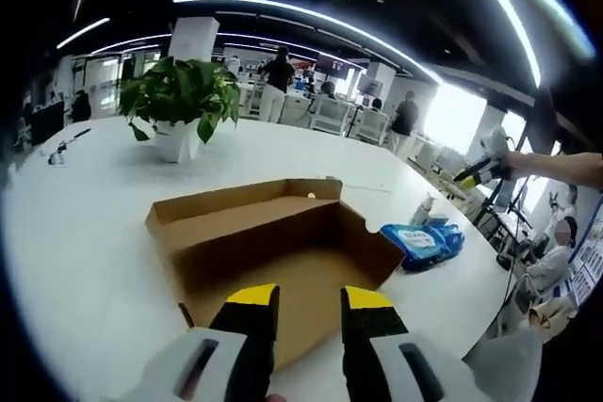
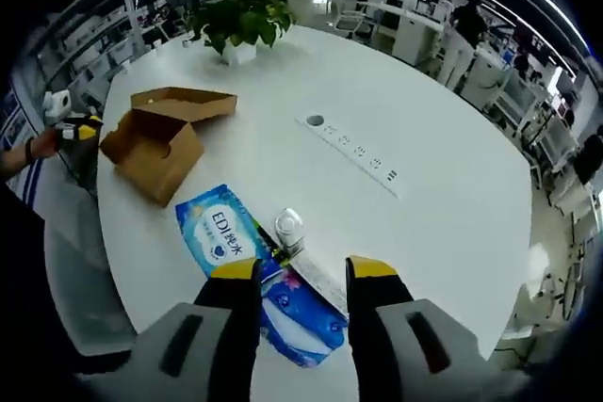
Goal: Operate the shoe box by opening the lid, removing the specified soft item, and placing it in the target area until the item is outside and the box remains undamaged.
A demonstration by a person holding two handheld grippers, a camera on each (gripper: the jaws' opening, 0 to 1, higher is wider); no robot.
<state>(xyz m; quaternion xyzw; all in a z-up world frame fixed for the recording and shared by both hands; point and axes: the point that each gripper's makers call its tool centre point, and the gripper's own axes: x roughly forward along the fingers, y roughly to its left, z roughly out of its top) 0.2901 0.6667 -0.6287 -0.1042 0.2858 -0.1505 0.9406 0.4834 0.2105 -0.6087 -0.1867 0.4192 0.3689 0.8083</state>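
Two yellow-tipped claws hover over a white table (image 2: 443,167), each with its jaws spread and nothing between them. In the right gripper view, the right claw (image 2: 291,270) hangs directly above a blue soft pack (image 2: 219,228) lying flat on the tabletop; white lettering on the pack reads "EDI", followed by characters too small to make out. A second, darker blue pack (image 2: 300,319) lies under the gap between the jaws, touching the first. Just ahead of the jaws, a small clear bottle (image 2: 288,225) lies beside the lettered pack. Farther off and to the left, the cardboard shoe box (image 2: 155,143) sits well apart from the packs, its lid thrown open. The left claw (image 2: 73,129) shows beyond the box at the table's edge, held in a person's hand (image 2: 42,145). A white power strip (image 2: 353,152) runs across the middle of the table, and a potted plant (image 2: 240,21) stands at the far end.

In the left gripper view, the left claw (image 1: 311,300) is poised over the near edge of the open box (image 1: 273,251), whose brown interior is bare. The blue packs (image 1: 421,242) lie ahead and to the right of the jaws, just past the box's corner. The plant (image 1: 179,101) stands beyond on the left, with people among desks in the far background.
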